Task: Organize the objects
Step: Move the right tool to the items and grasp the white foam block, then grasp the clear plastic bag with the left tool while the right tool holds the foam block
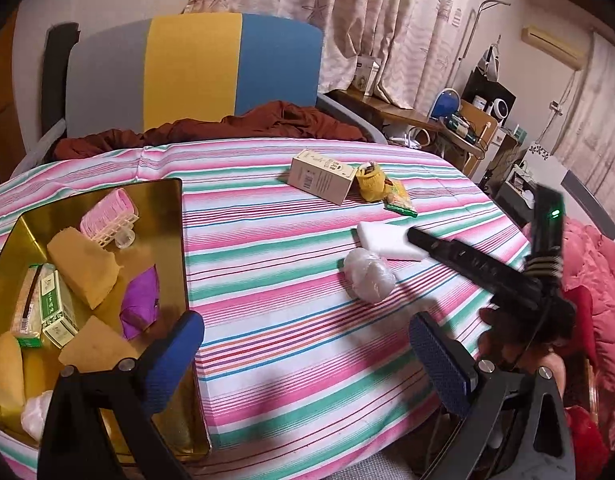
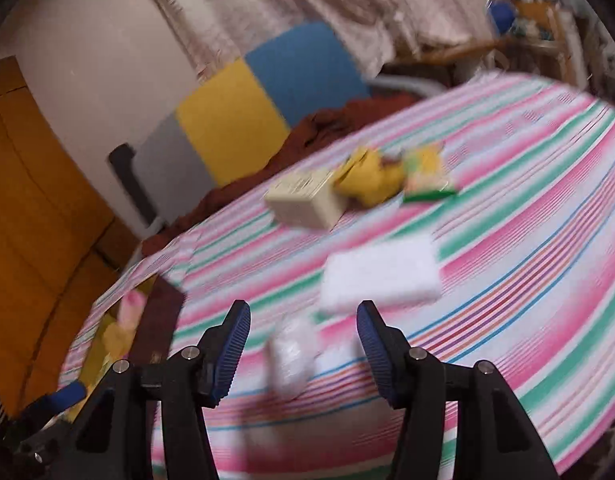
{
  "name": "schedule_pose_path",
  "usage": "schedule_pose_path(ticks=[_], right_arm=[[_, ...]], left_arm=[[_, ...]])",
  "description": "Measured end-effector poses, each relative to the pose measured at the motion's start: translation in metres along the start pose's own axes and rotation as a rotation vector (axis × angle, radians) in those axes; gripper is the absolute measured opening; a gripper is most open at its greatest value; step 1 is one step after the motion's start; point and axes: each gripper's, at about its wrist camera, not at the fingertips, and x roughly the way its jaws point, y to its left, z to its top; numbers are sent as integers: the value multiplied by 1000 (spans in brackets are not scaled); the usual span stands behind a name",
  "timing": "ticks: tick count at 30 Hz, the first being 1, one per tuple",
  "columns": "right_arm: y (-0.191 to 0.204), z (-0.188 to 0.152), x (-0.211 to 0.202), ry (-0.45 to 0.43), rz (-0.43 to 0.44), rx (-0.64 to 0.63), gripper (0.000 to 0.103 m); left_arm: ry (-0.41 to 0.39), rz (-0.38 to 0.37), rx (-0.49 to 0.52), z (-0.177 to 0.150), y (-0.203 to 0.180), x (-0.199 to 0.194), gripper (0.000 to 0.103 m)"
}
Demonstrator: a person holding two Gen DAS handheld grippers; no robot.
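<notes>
On the tabletop covered with a pink, green and white striped cloth (image 1: 291, 280), a shallow gold-coloured metal tray (image 1: 163, 208) sits at the left edge. It holds a pink ribbed hair roller (image 1: 109, 216), tan sponge wedges (image 1: 83, 272), a small green-and-white carton (image 1: 59, 312) and a crumpled purple wrapper (image 1: 141, 300). Loose on the cloth, well apart from the tray, lie a cream cardboard box (image 1: 321, 176) on its side, a yellow cloth bundle (image 1: 371, 184) touching it, and a yellow-green snack packet (image 1: 401, 200) just beside the bundle. Nearer the front, a flat white foam block (image 1: 387, 240) rests beside a crumpled ball of clear plastic film (image 1: 369, 276).

The left tongs (image 1: 307, 364) hang released and empty, blue pads spread wide, one pad over the tray's near corner. The right tongs (image 2: 303, 354) are also released, with nothing pinched; their blue ribbed fingers (image 2: 231, 352) stand on either side of the plastic ball (image 2: 293, 356), which lies on the cloth below and between them, though blur hides whether anything touches. The white block (image 2: 381, 276) lies just beyond those fingers. From the left wrist view, the black body of the right tool (image 1: 487, 268) reaches in over the white block, a hand (image 1: 507, 340) gripping it.
</notes>
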Motion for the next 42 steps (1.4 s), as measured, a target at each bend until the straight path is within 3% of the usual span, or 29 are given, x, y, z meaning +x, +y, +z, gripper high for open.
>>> schedule_pose_path(ticks=[4, 9, 13, 16, 19, 22, 24, 30, 34, 37, 40, 42], right_arm=[[-6, 12, 7, 28, -136, -28, 57], [-17, 52, 50, 65, -215, -142, 57], [-10, 85, 95, 212, -165, -239, 57], [-3, 90, 125, 383, -103, -345, 57], [-13, 85, 131, 534, -84, -358, 57], [-18, 78, 112, 569, -40, -377, 57], [-21, 73, 96, 570, -6, -381, 57], [-16, 64, 70, 415, 50, -475, 63], [-11, 50, 88, 452, 1, -555, 63], [-7, 42, 88, 409, -44, -670, 63], [-6, 35, 92, 407, -78, -755, 71], [-5, 36, 95, 407, -84, -742, 71]], left_arm=[[11, -1, -15, 3, -3, 7, 103], [30, -23, -1, 6, -15, 16, 103], [47, -28, 12, 7, -25, 25, 103], [57, -21, 34, 7, -33, 30, 103], [55, -23, 58, 7, -38, 31, 103], [55, -23, 60, 6, -39, 34, 103], [64, -23, 55, 6, -40, 39, 103], [102, 3, 66, 5, -50, 55, 103], [104, 22, 71, 4, -52, 59, 103], [103, 29, 66, 5, -52, 63, 103], [113, 27, 67, 5, -57, 72, 103], [118, 29, 74, 6, -61, 77, 103]])
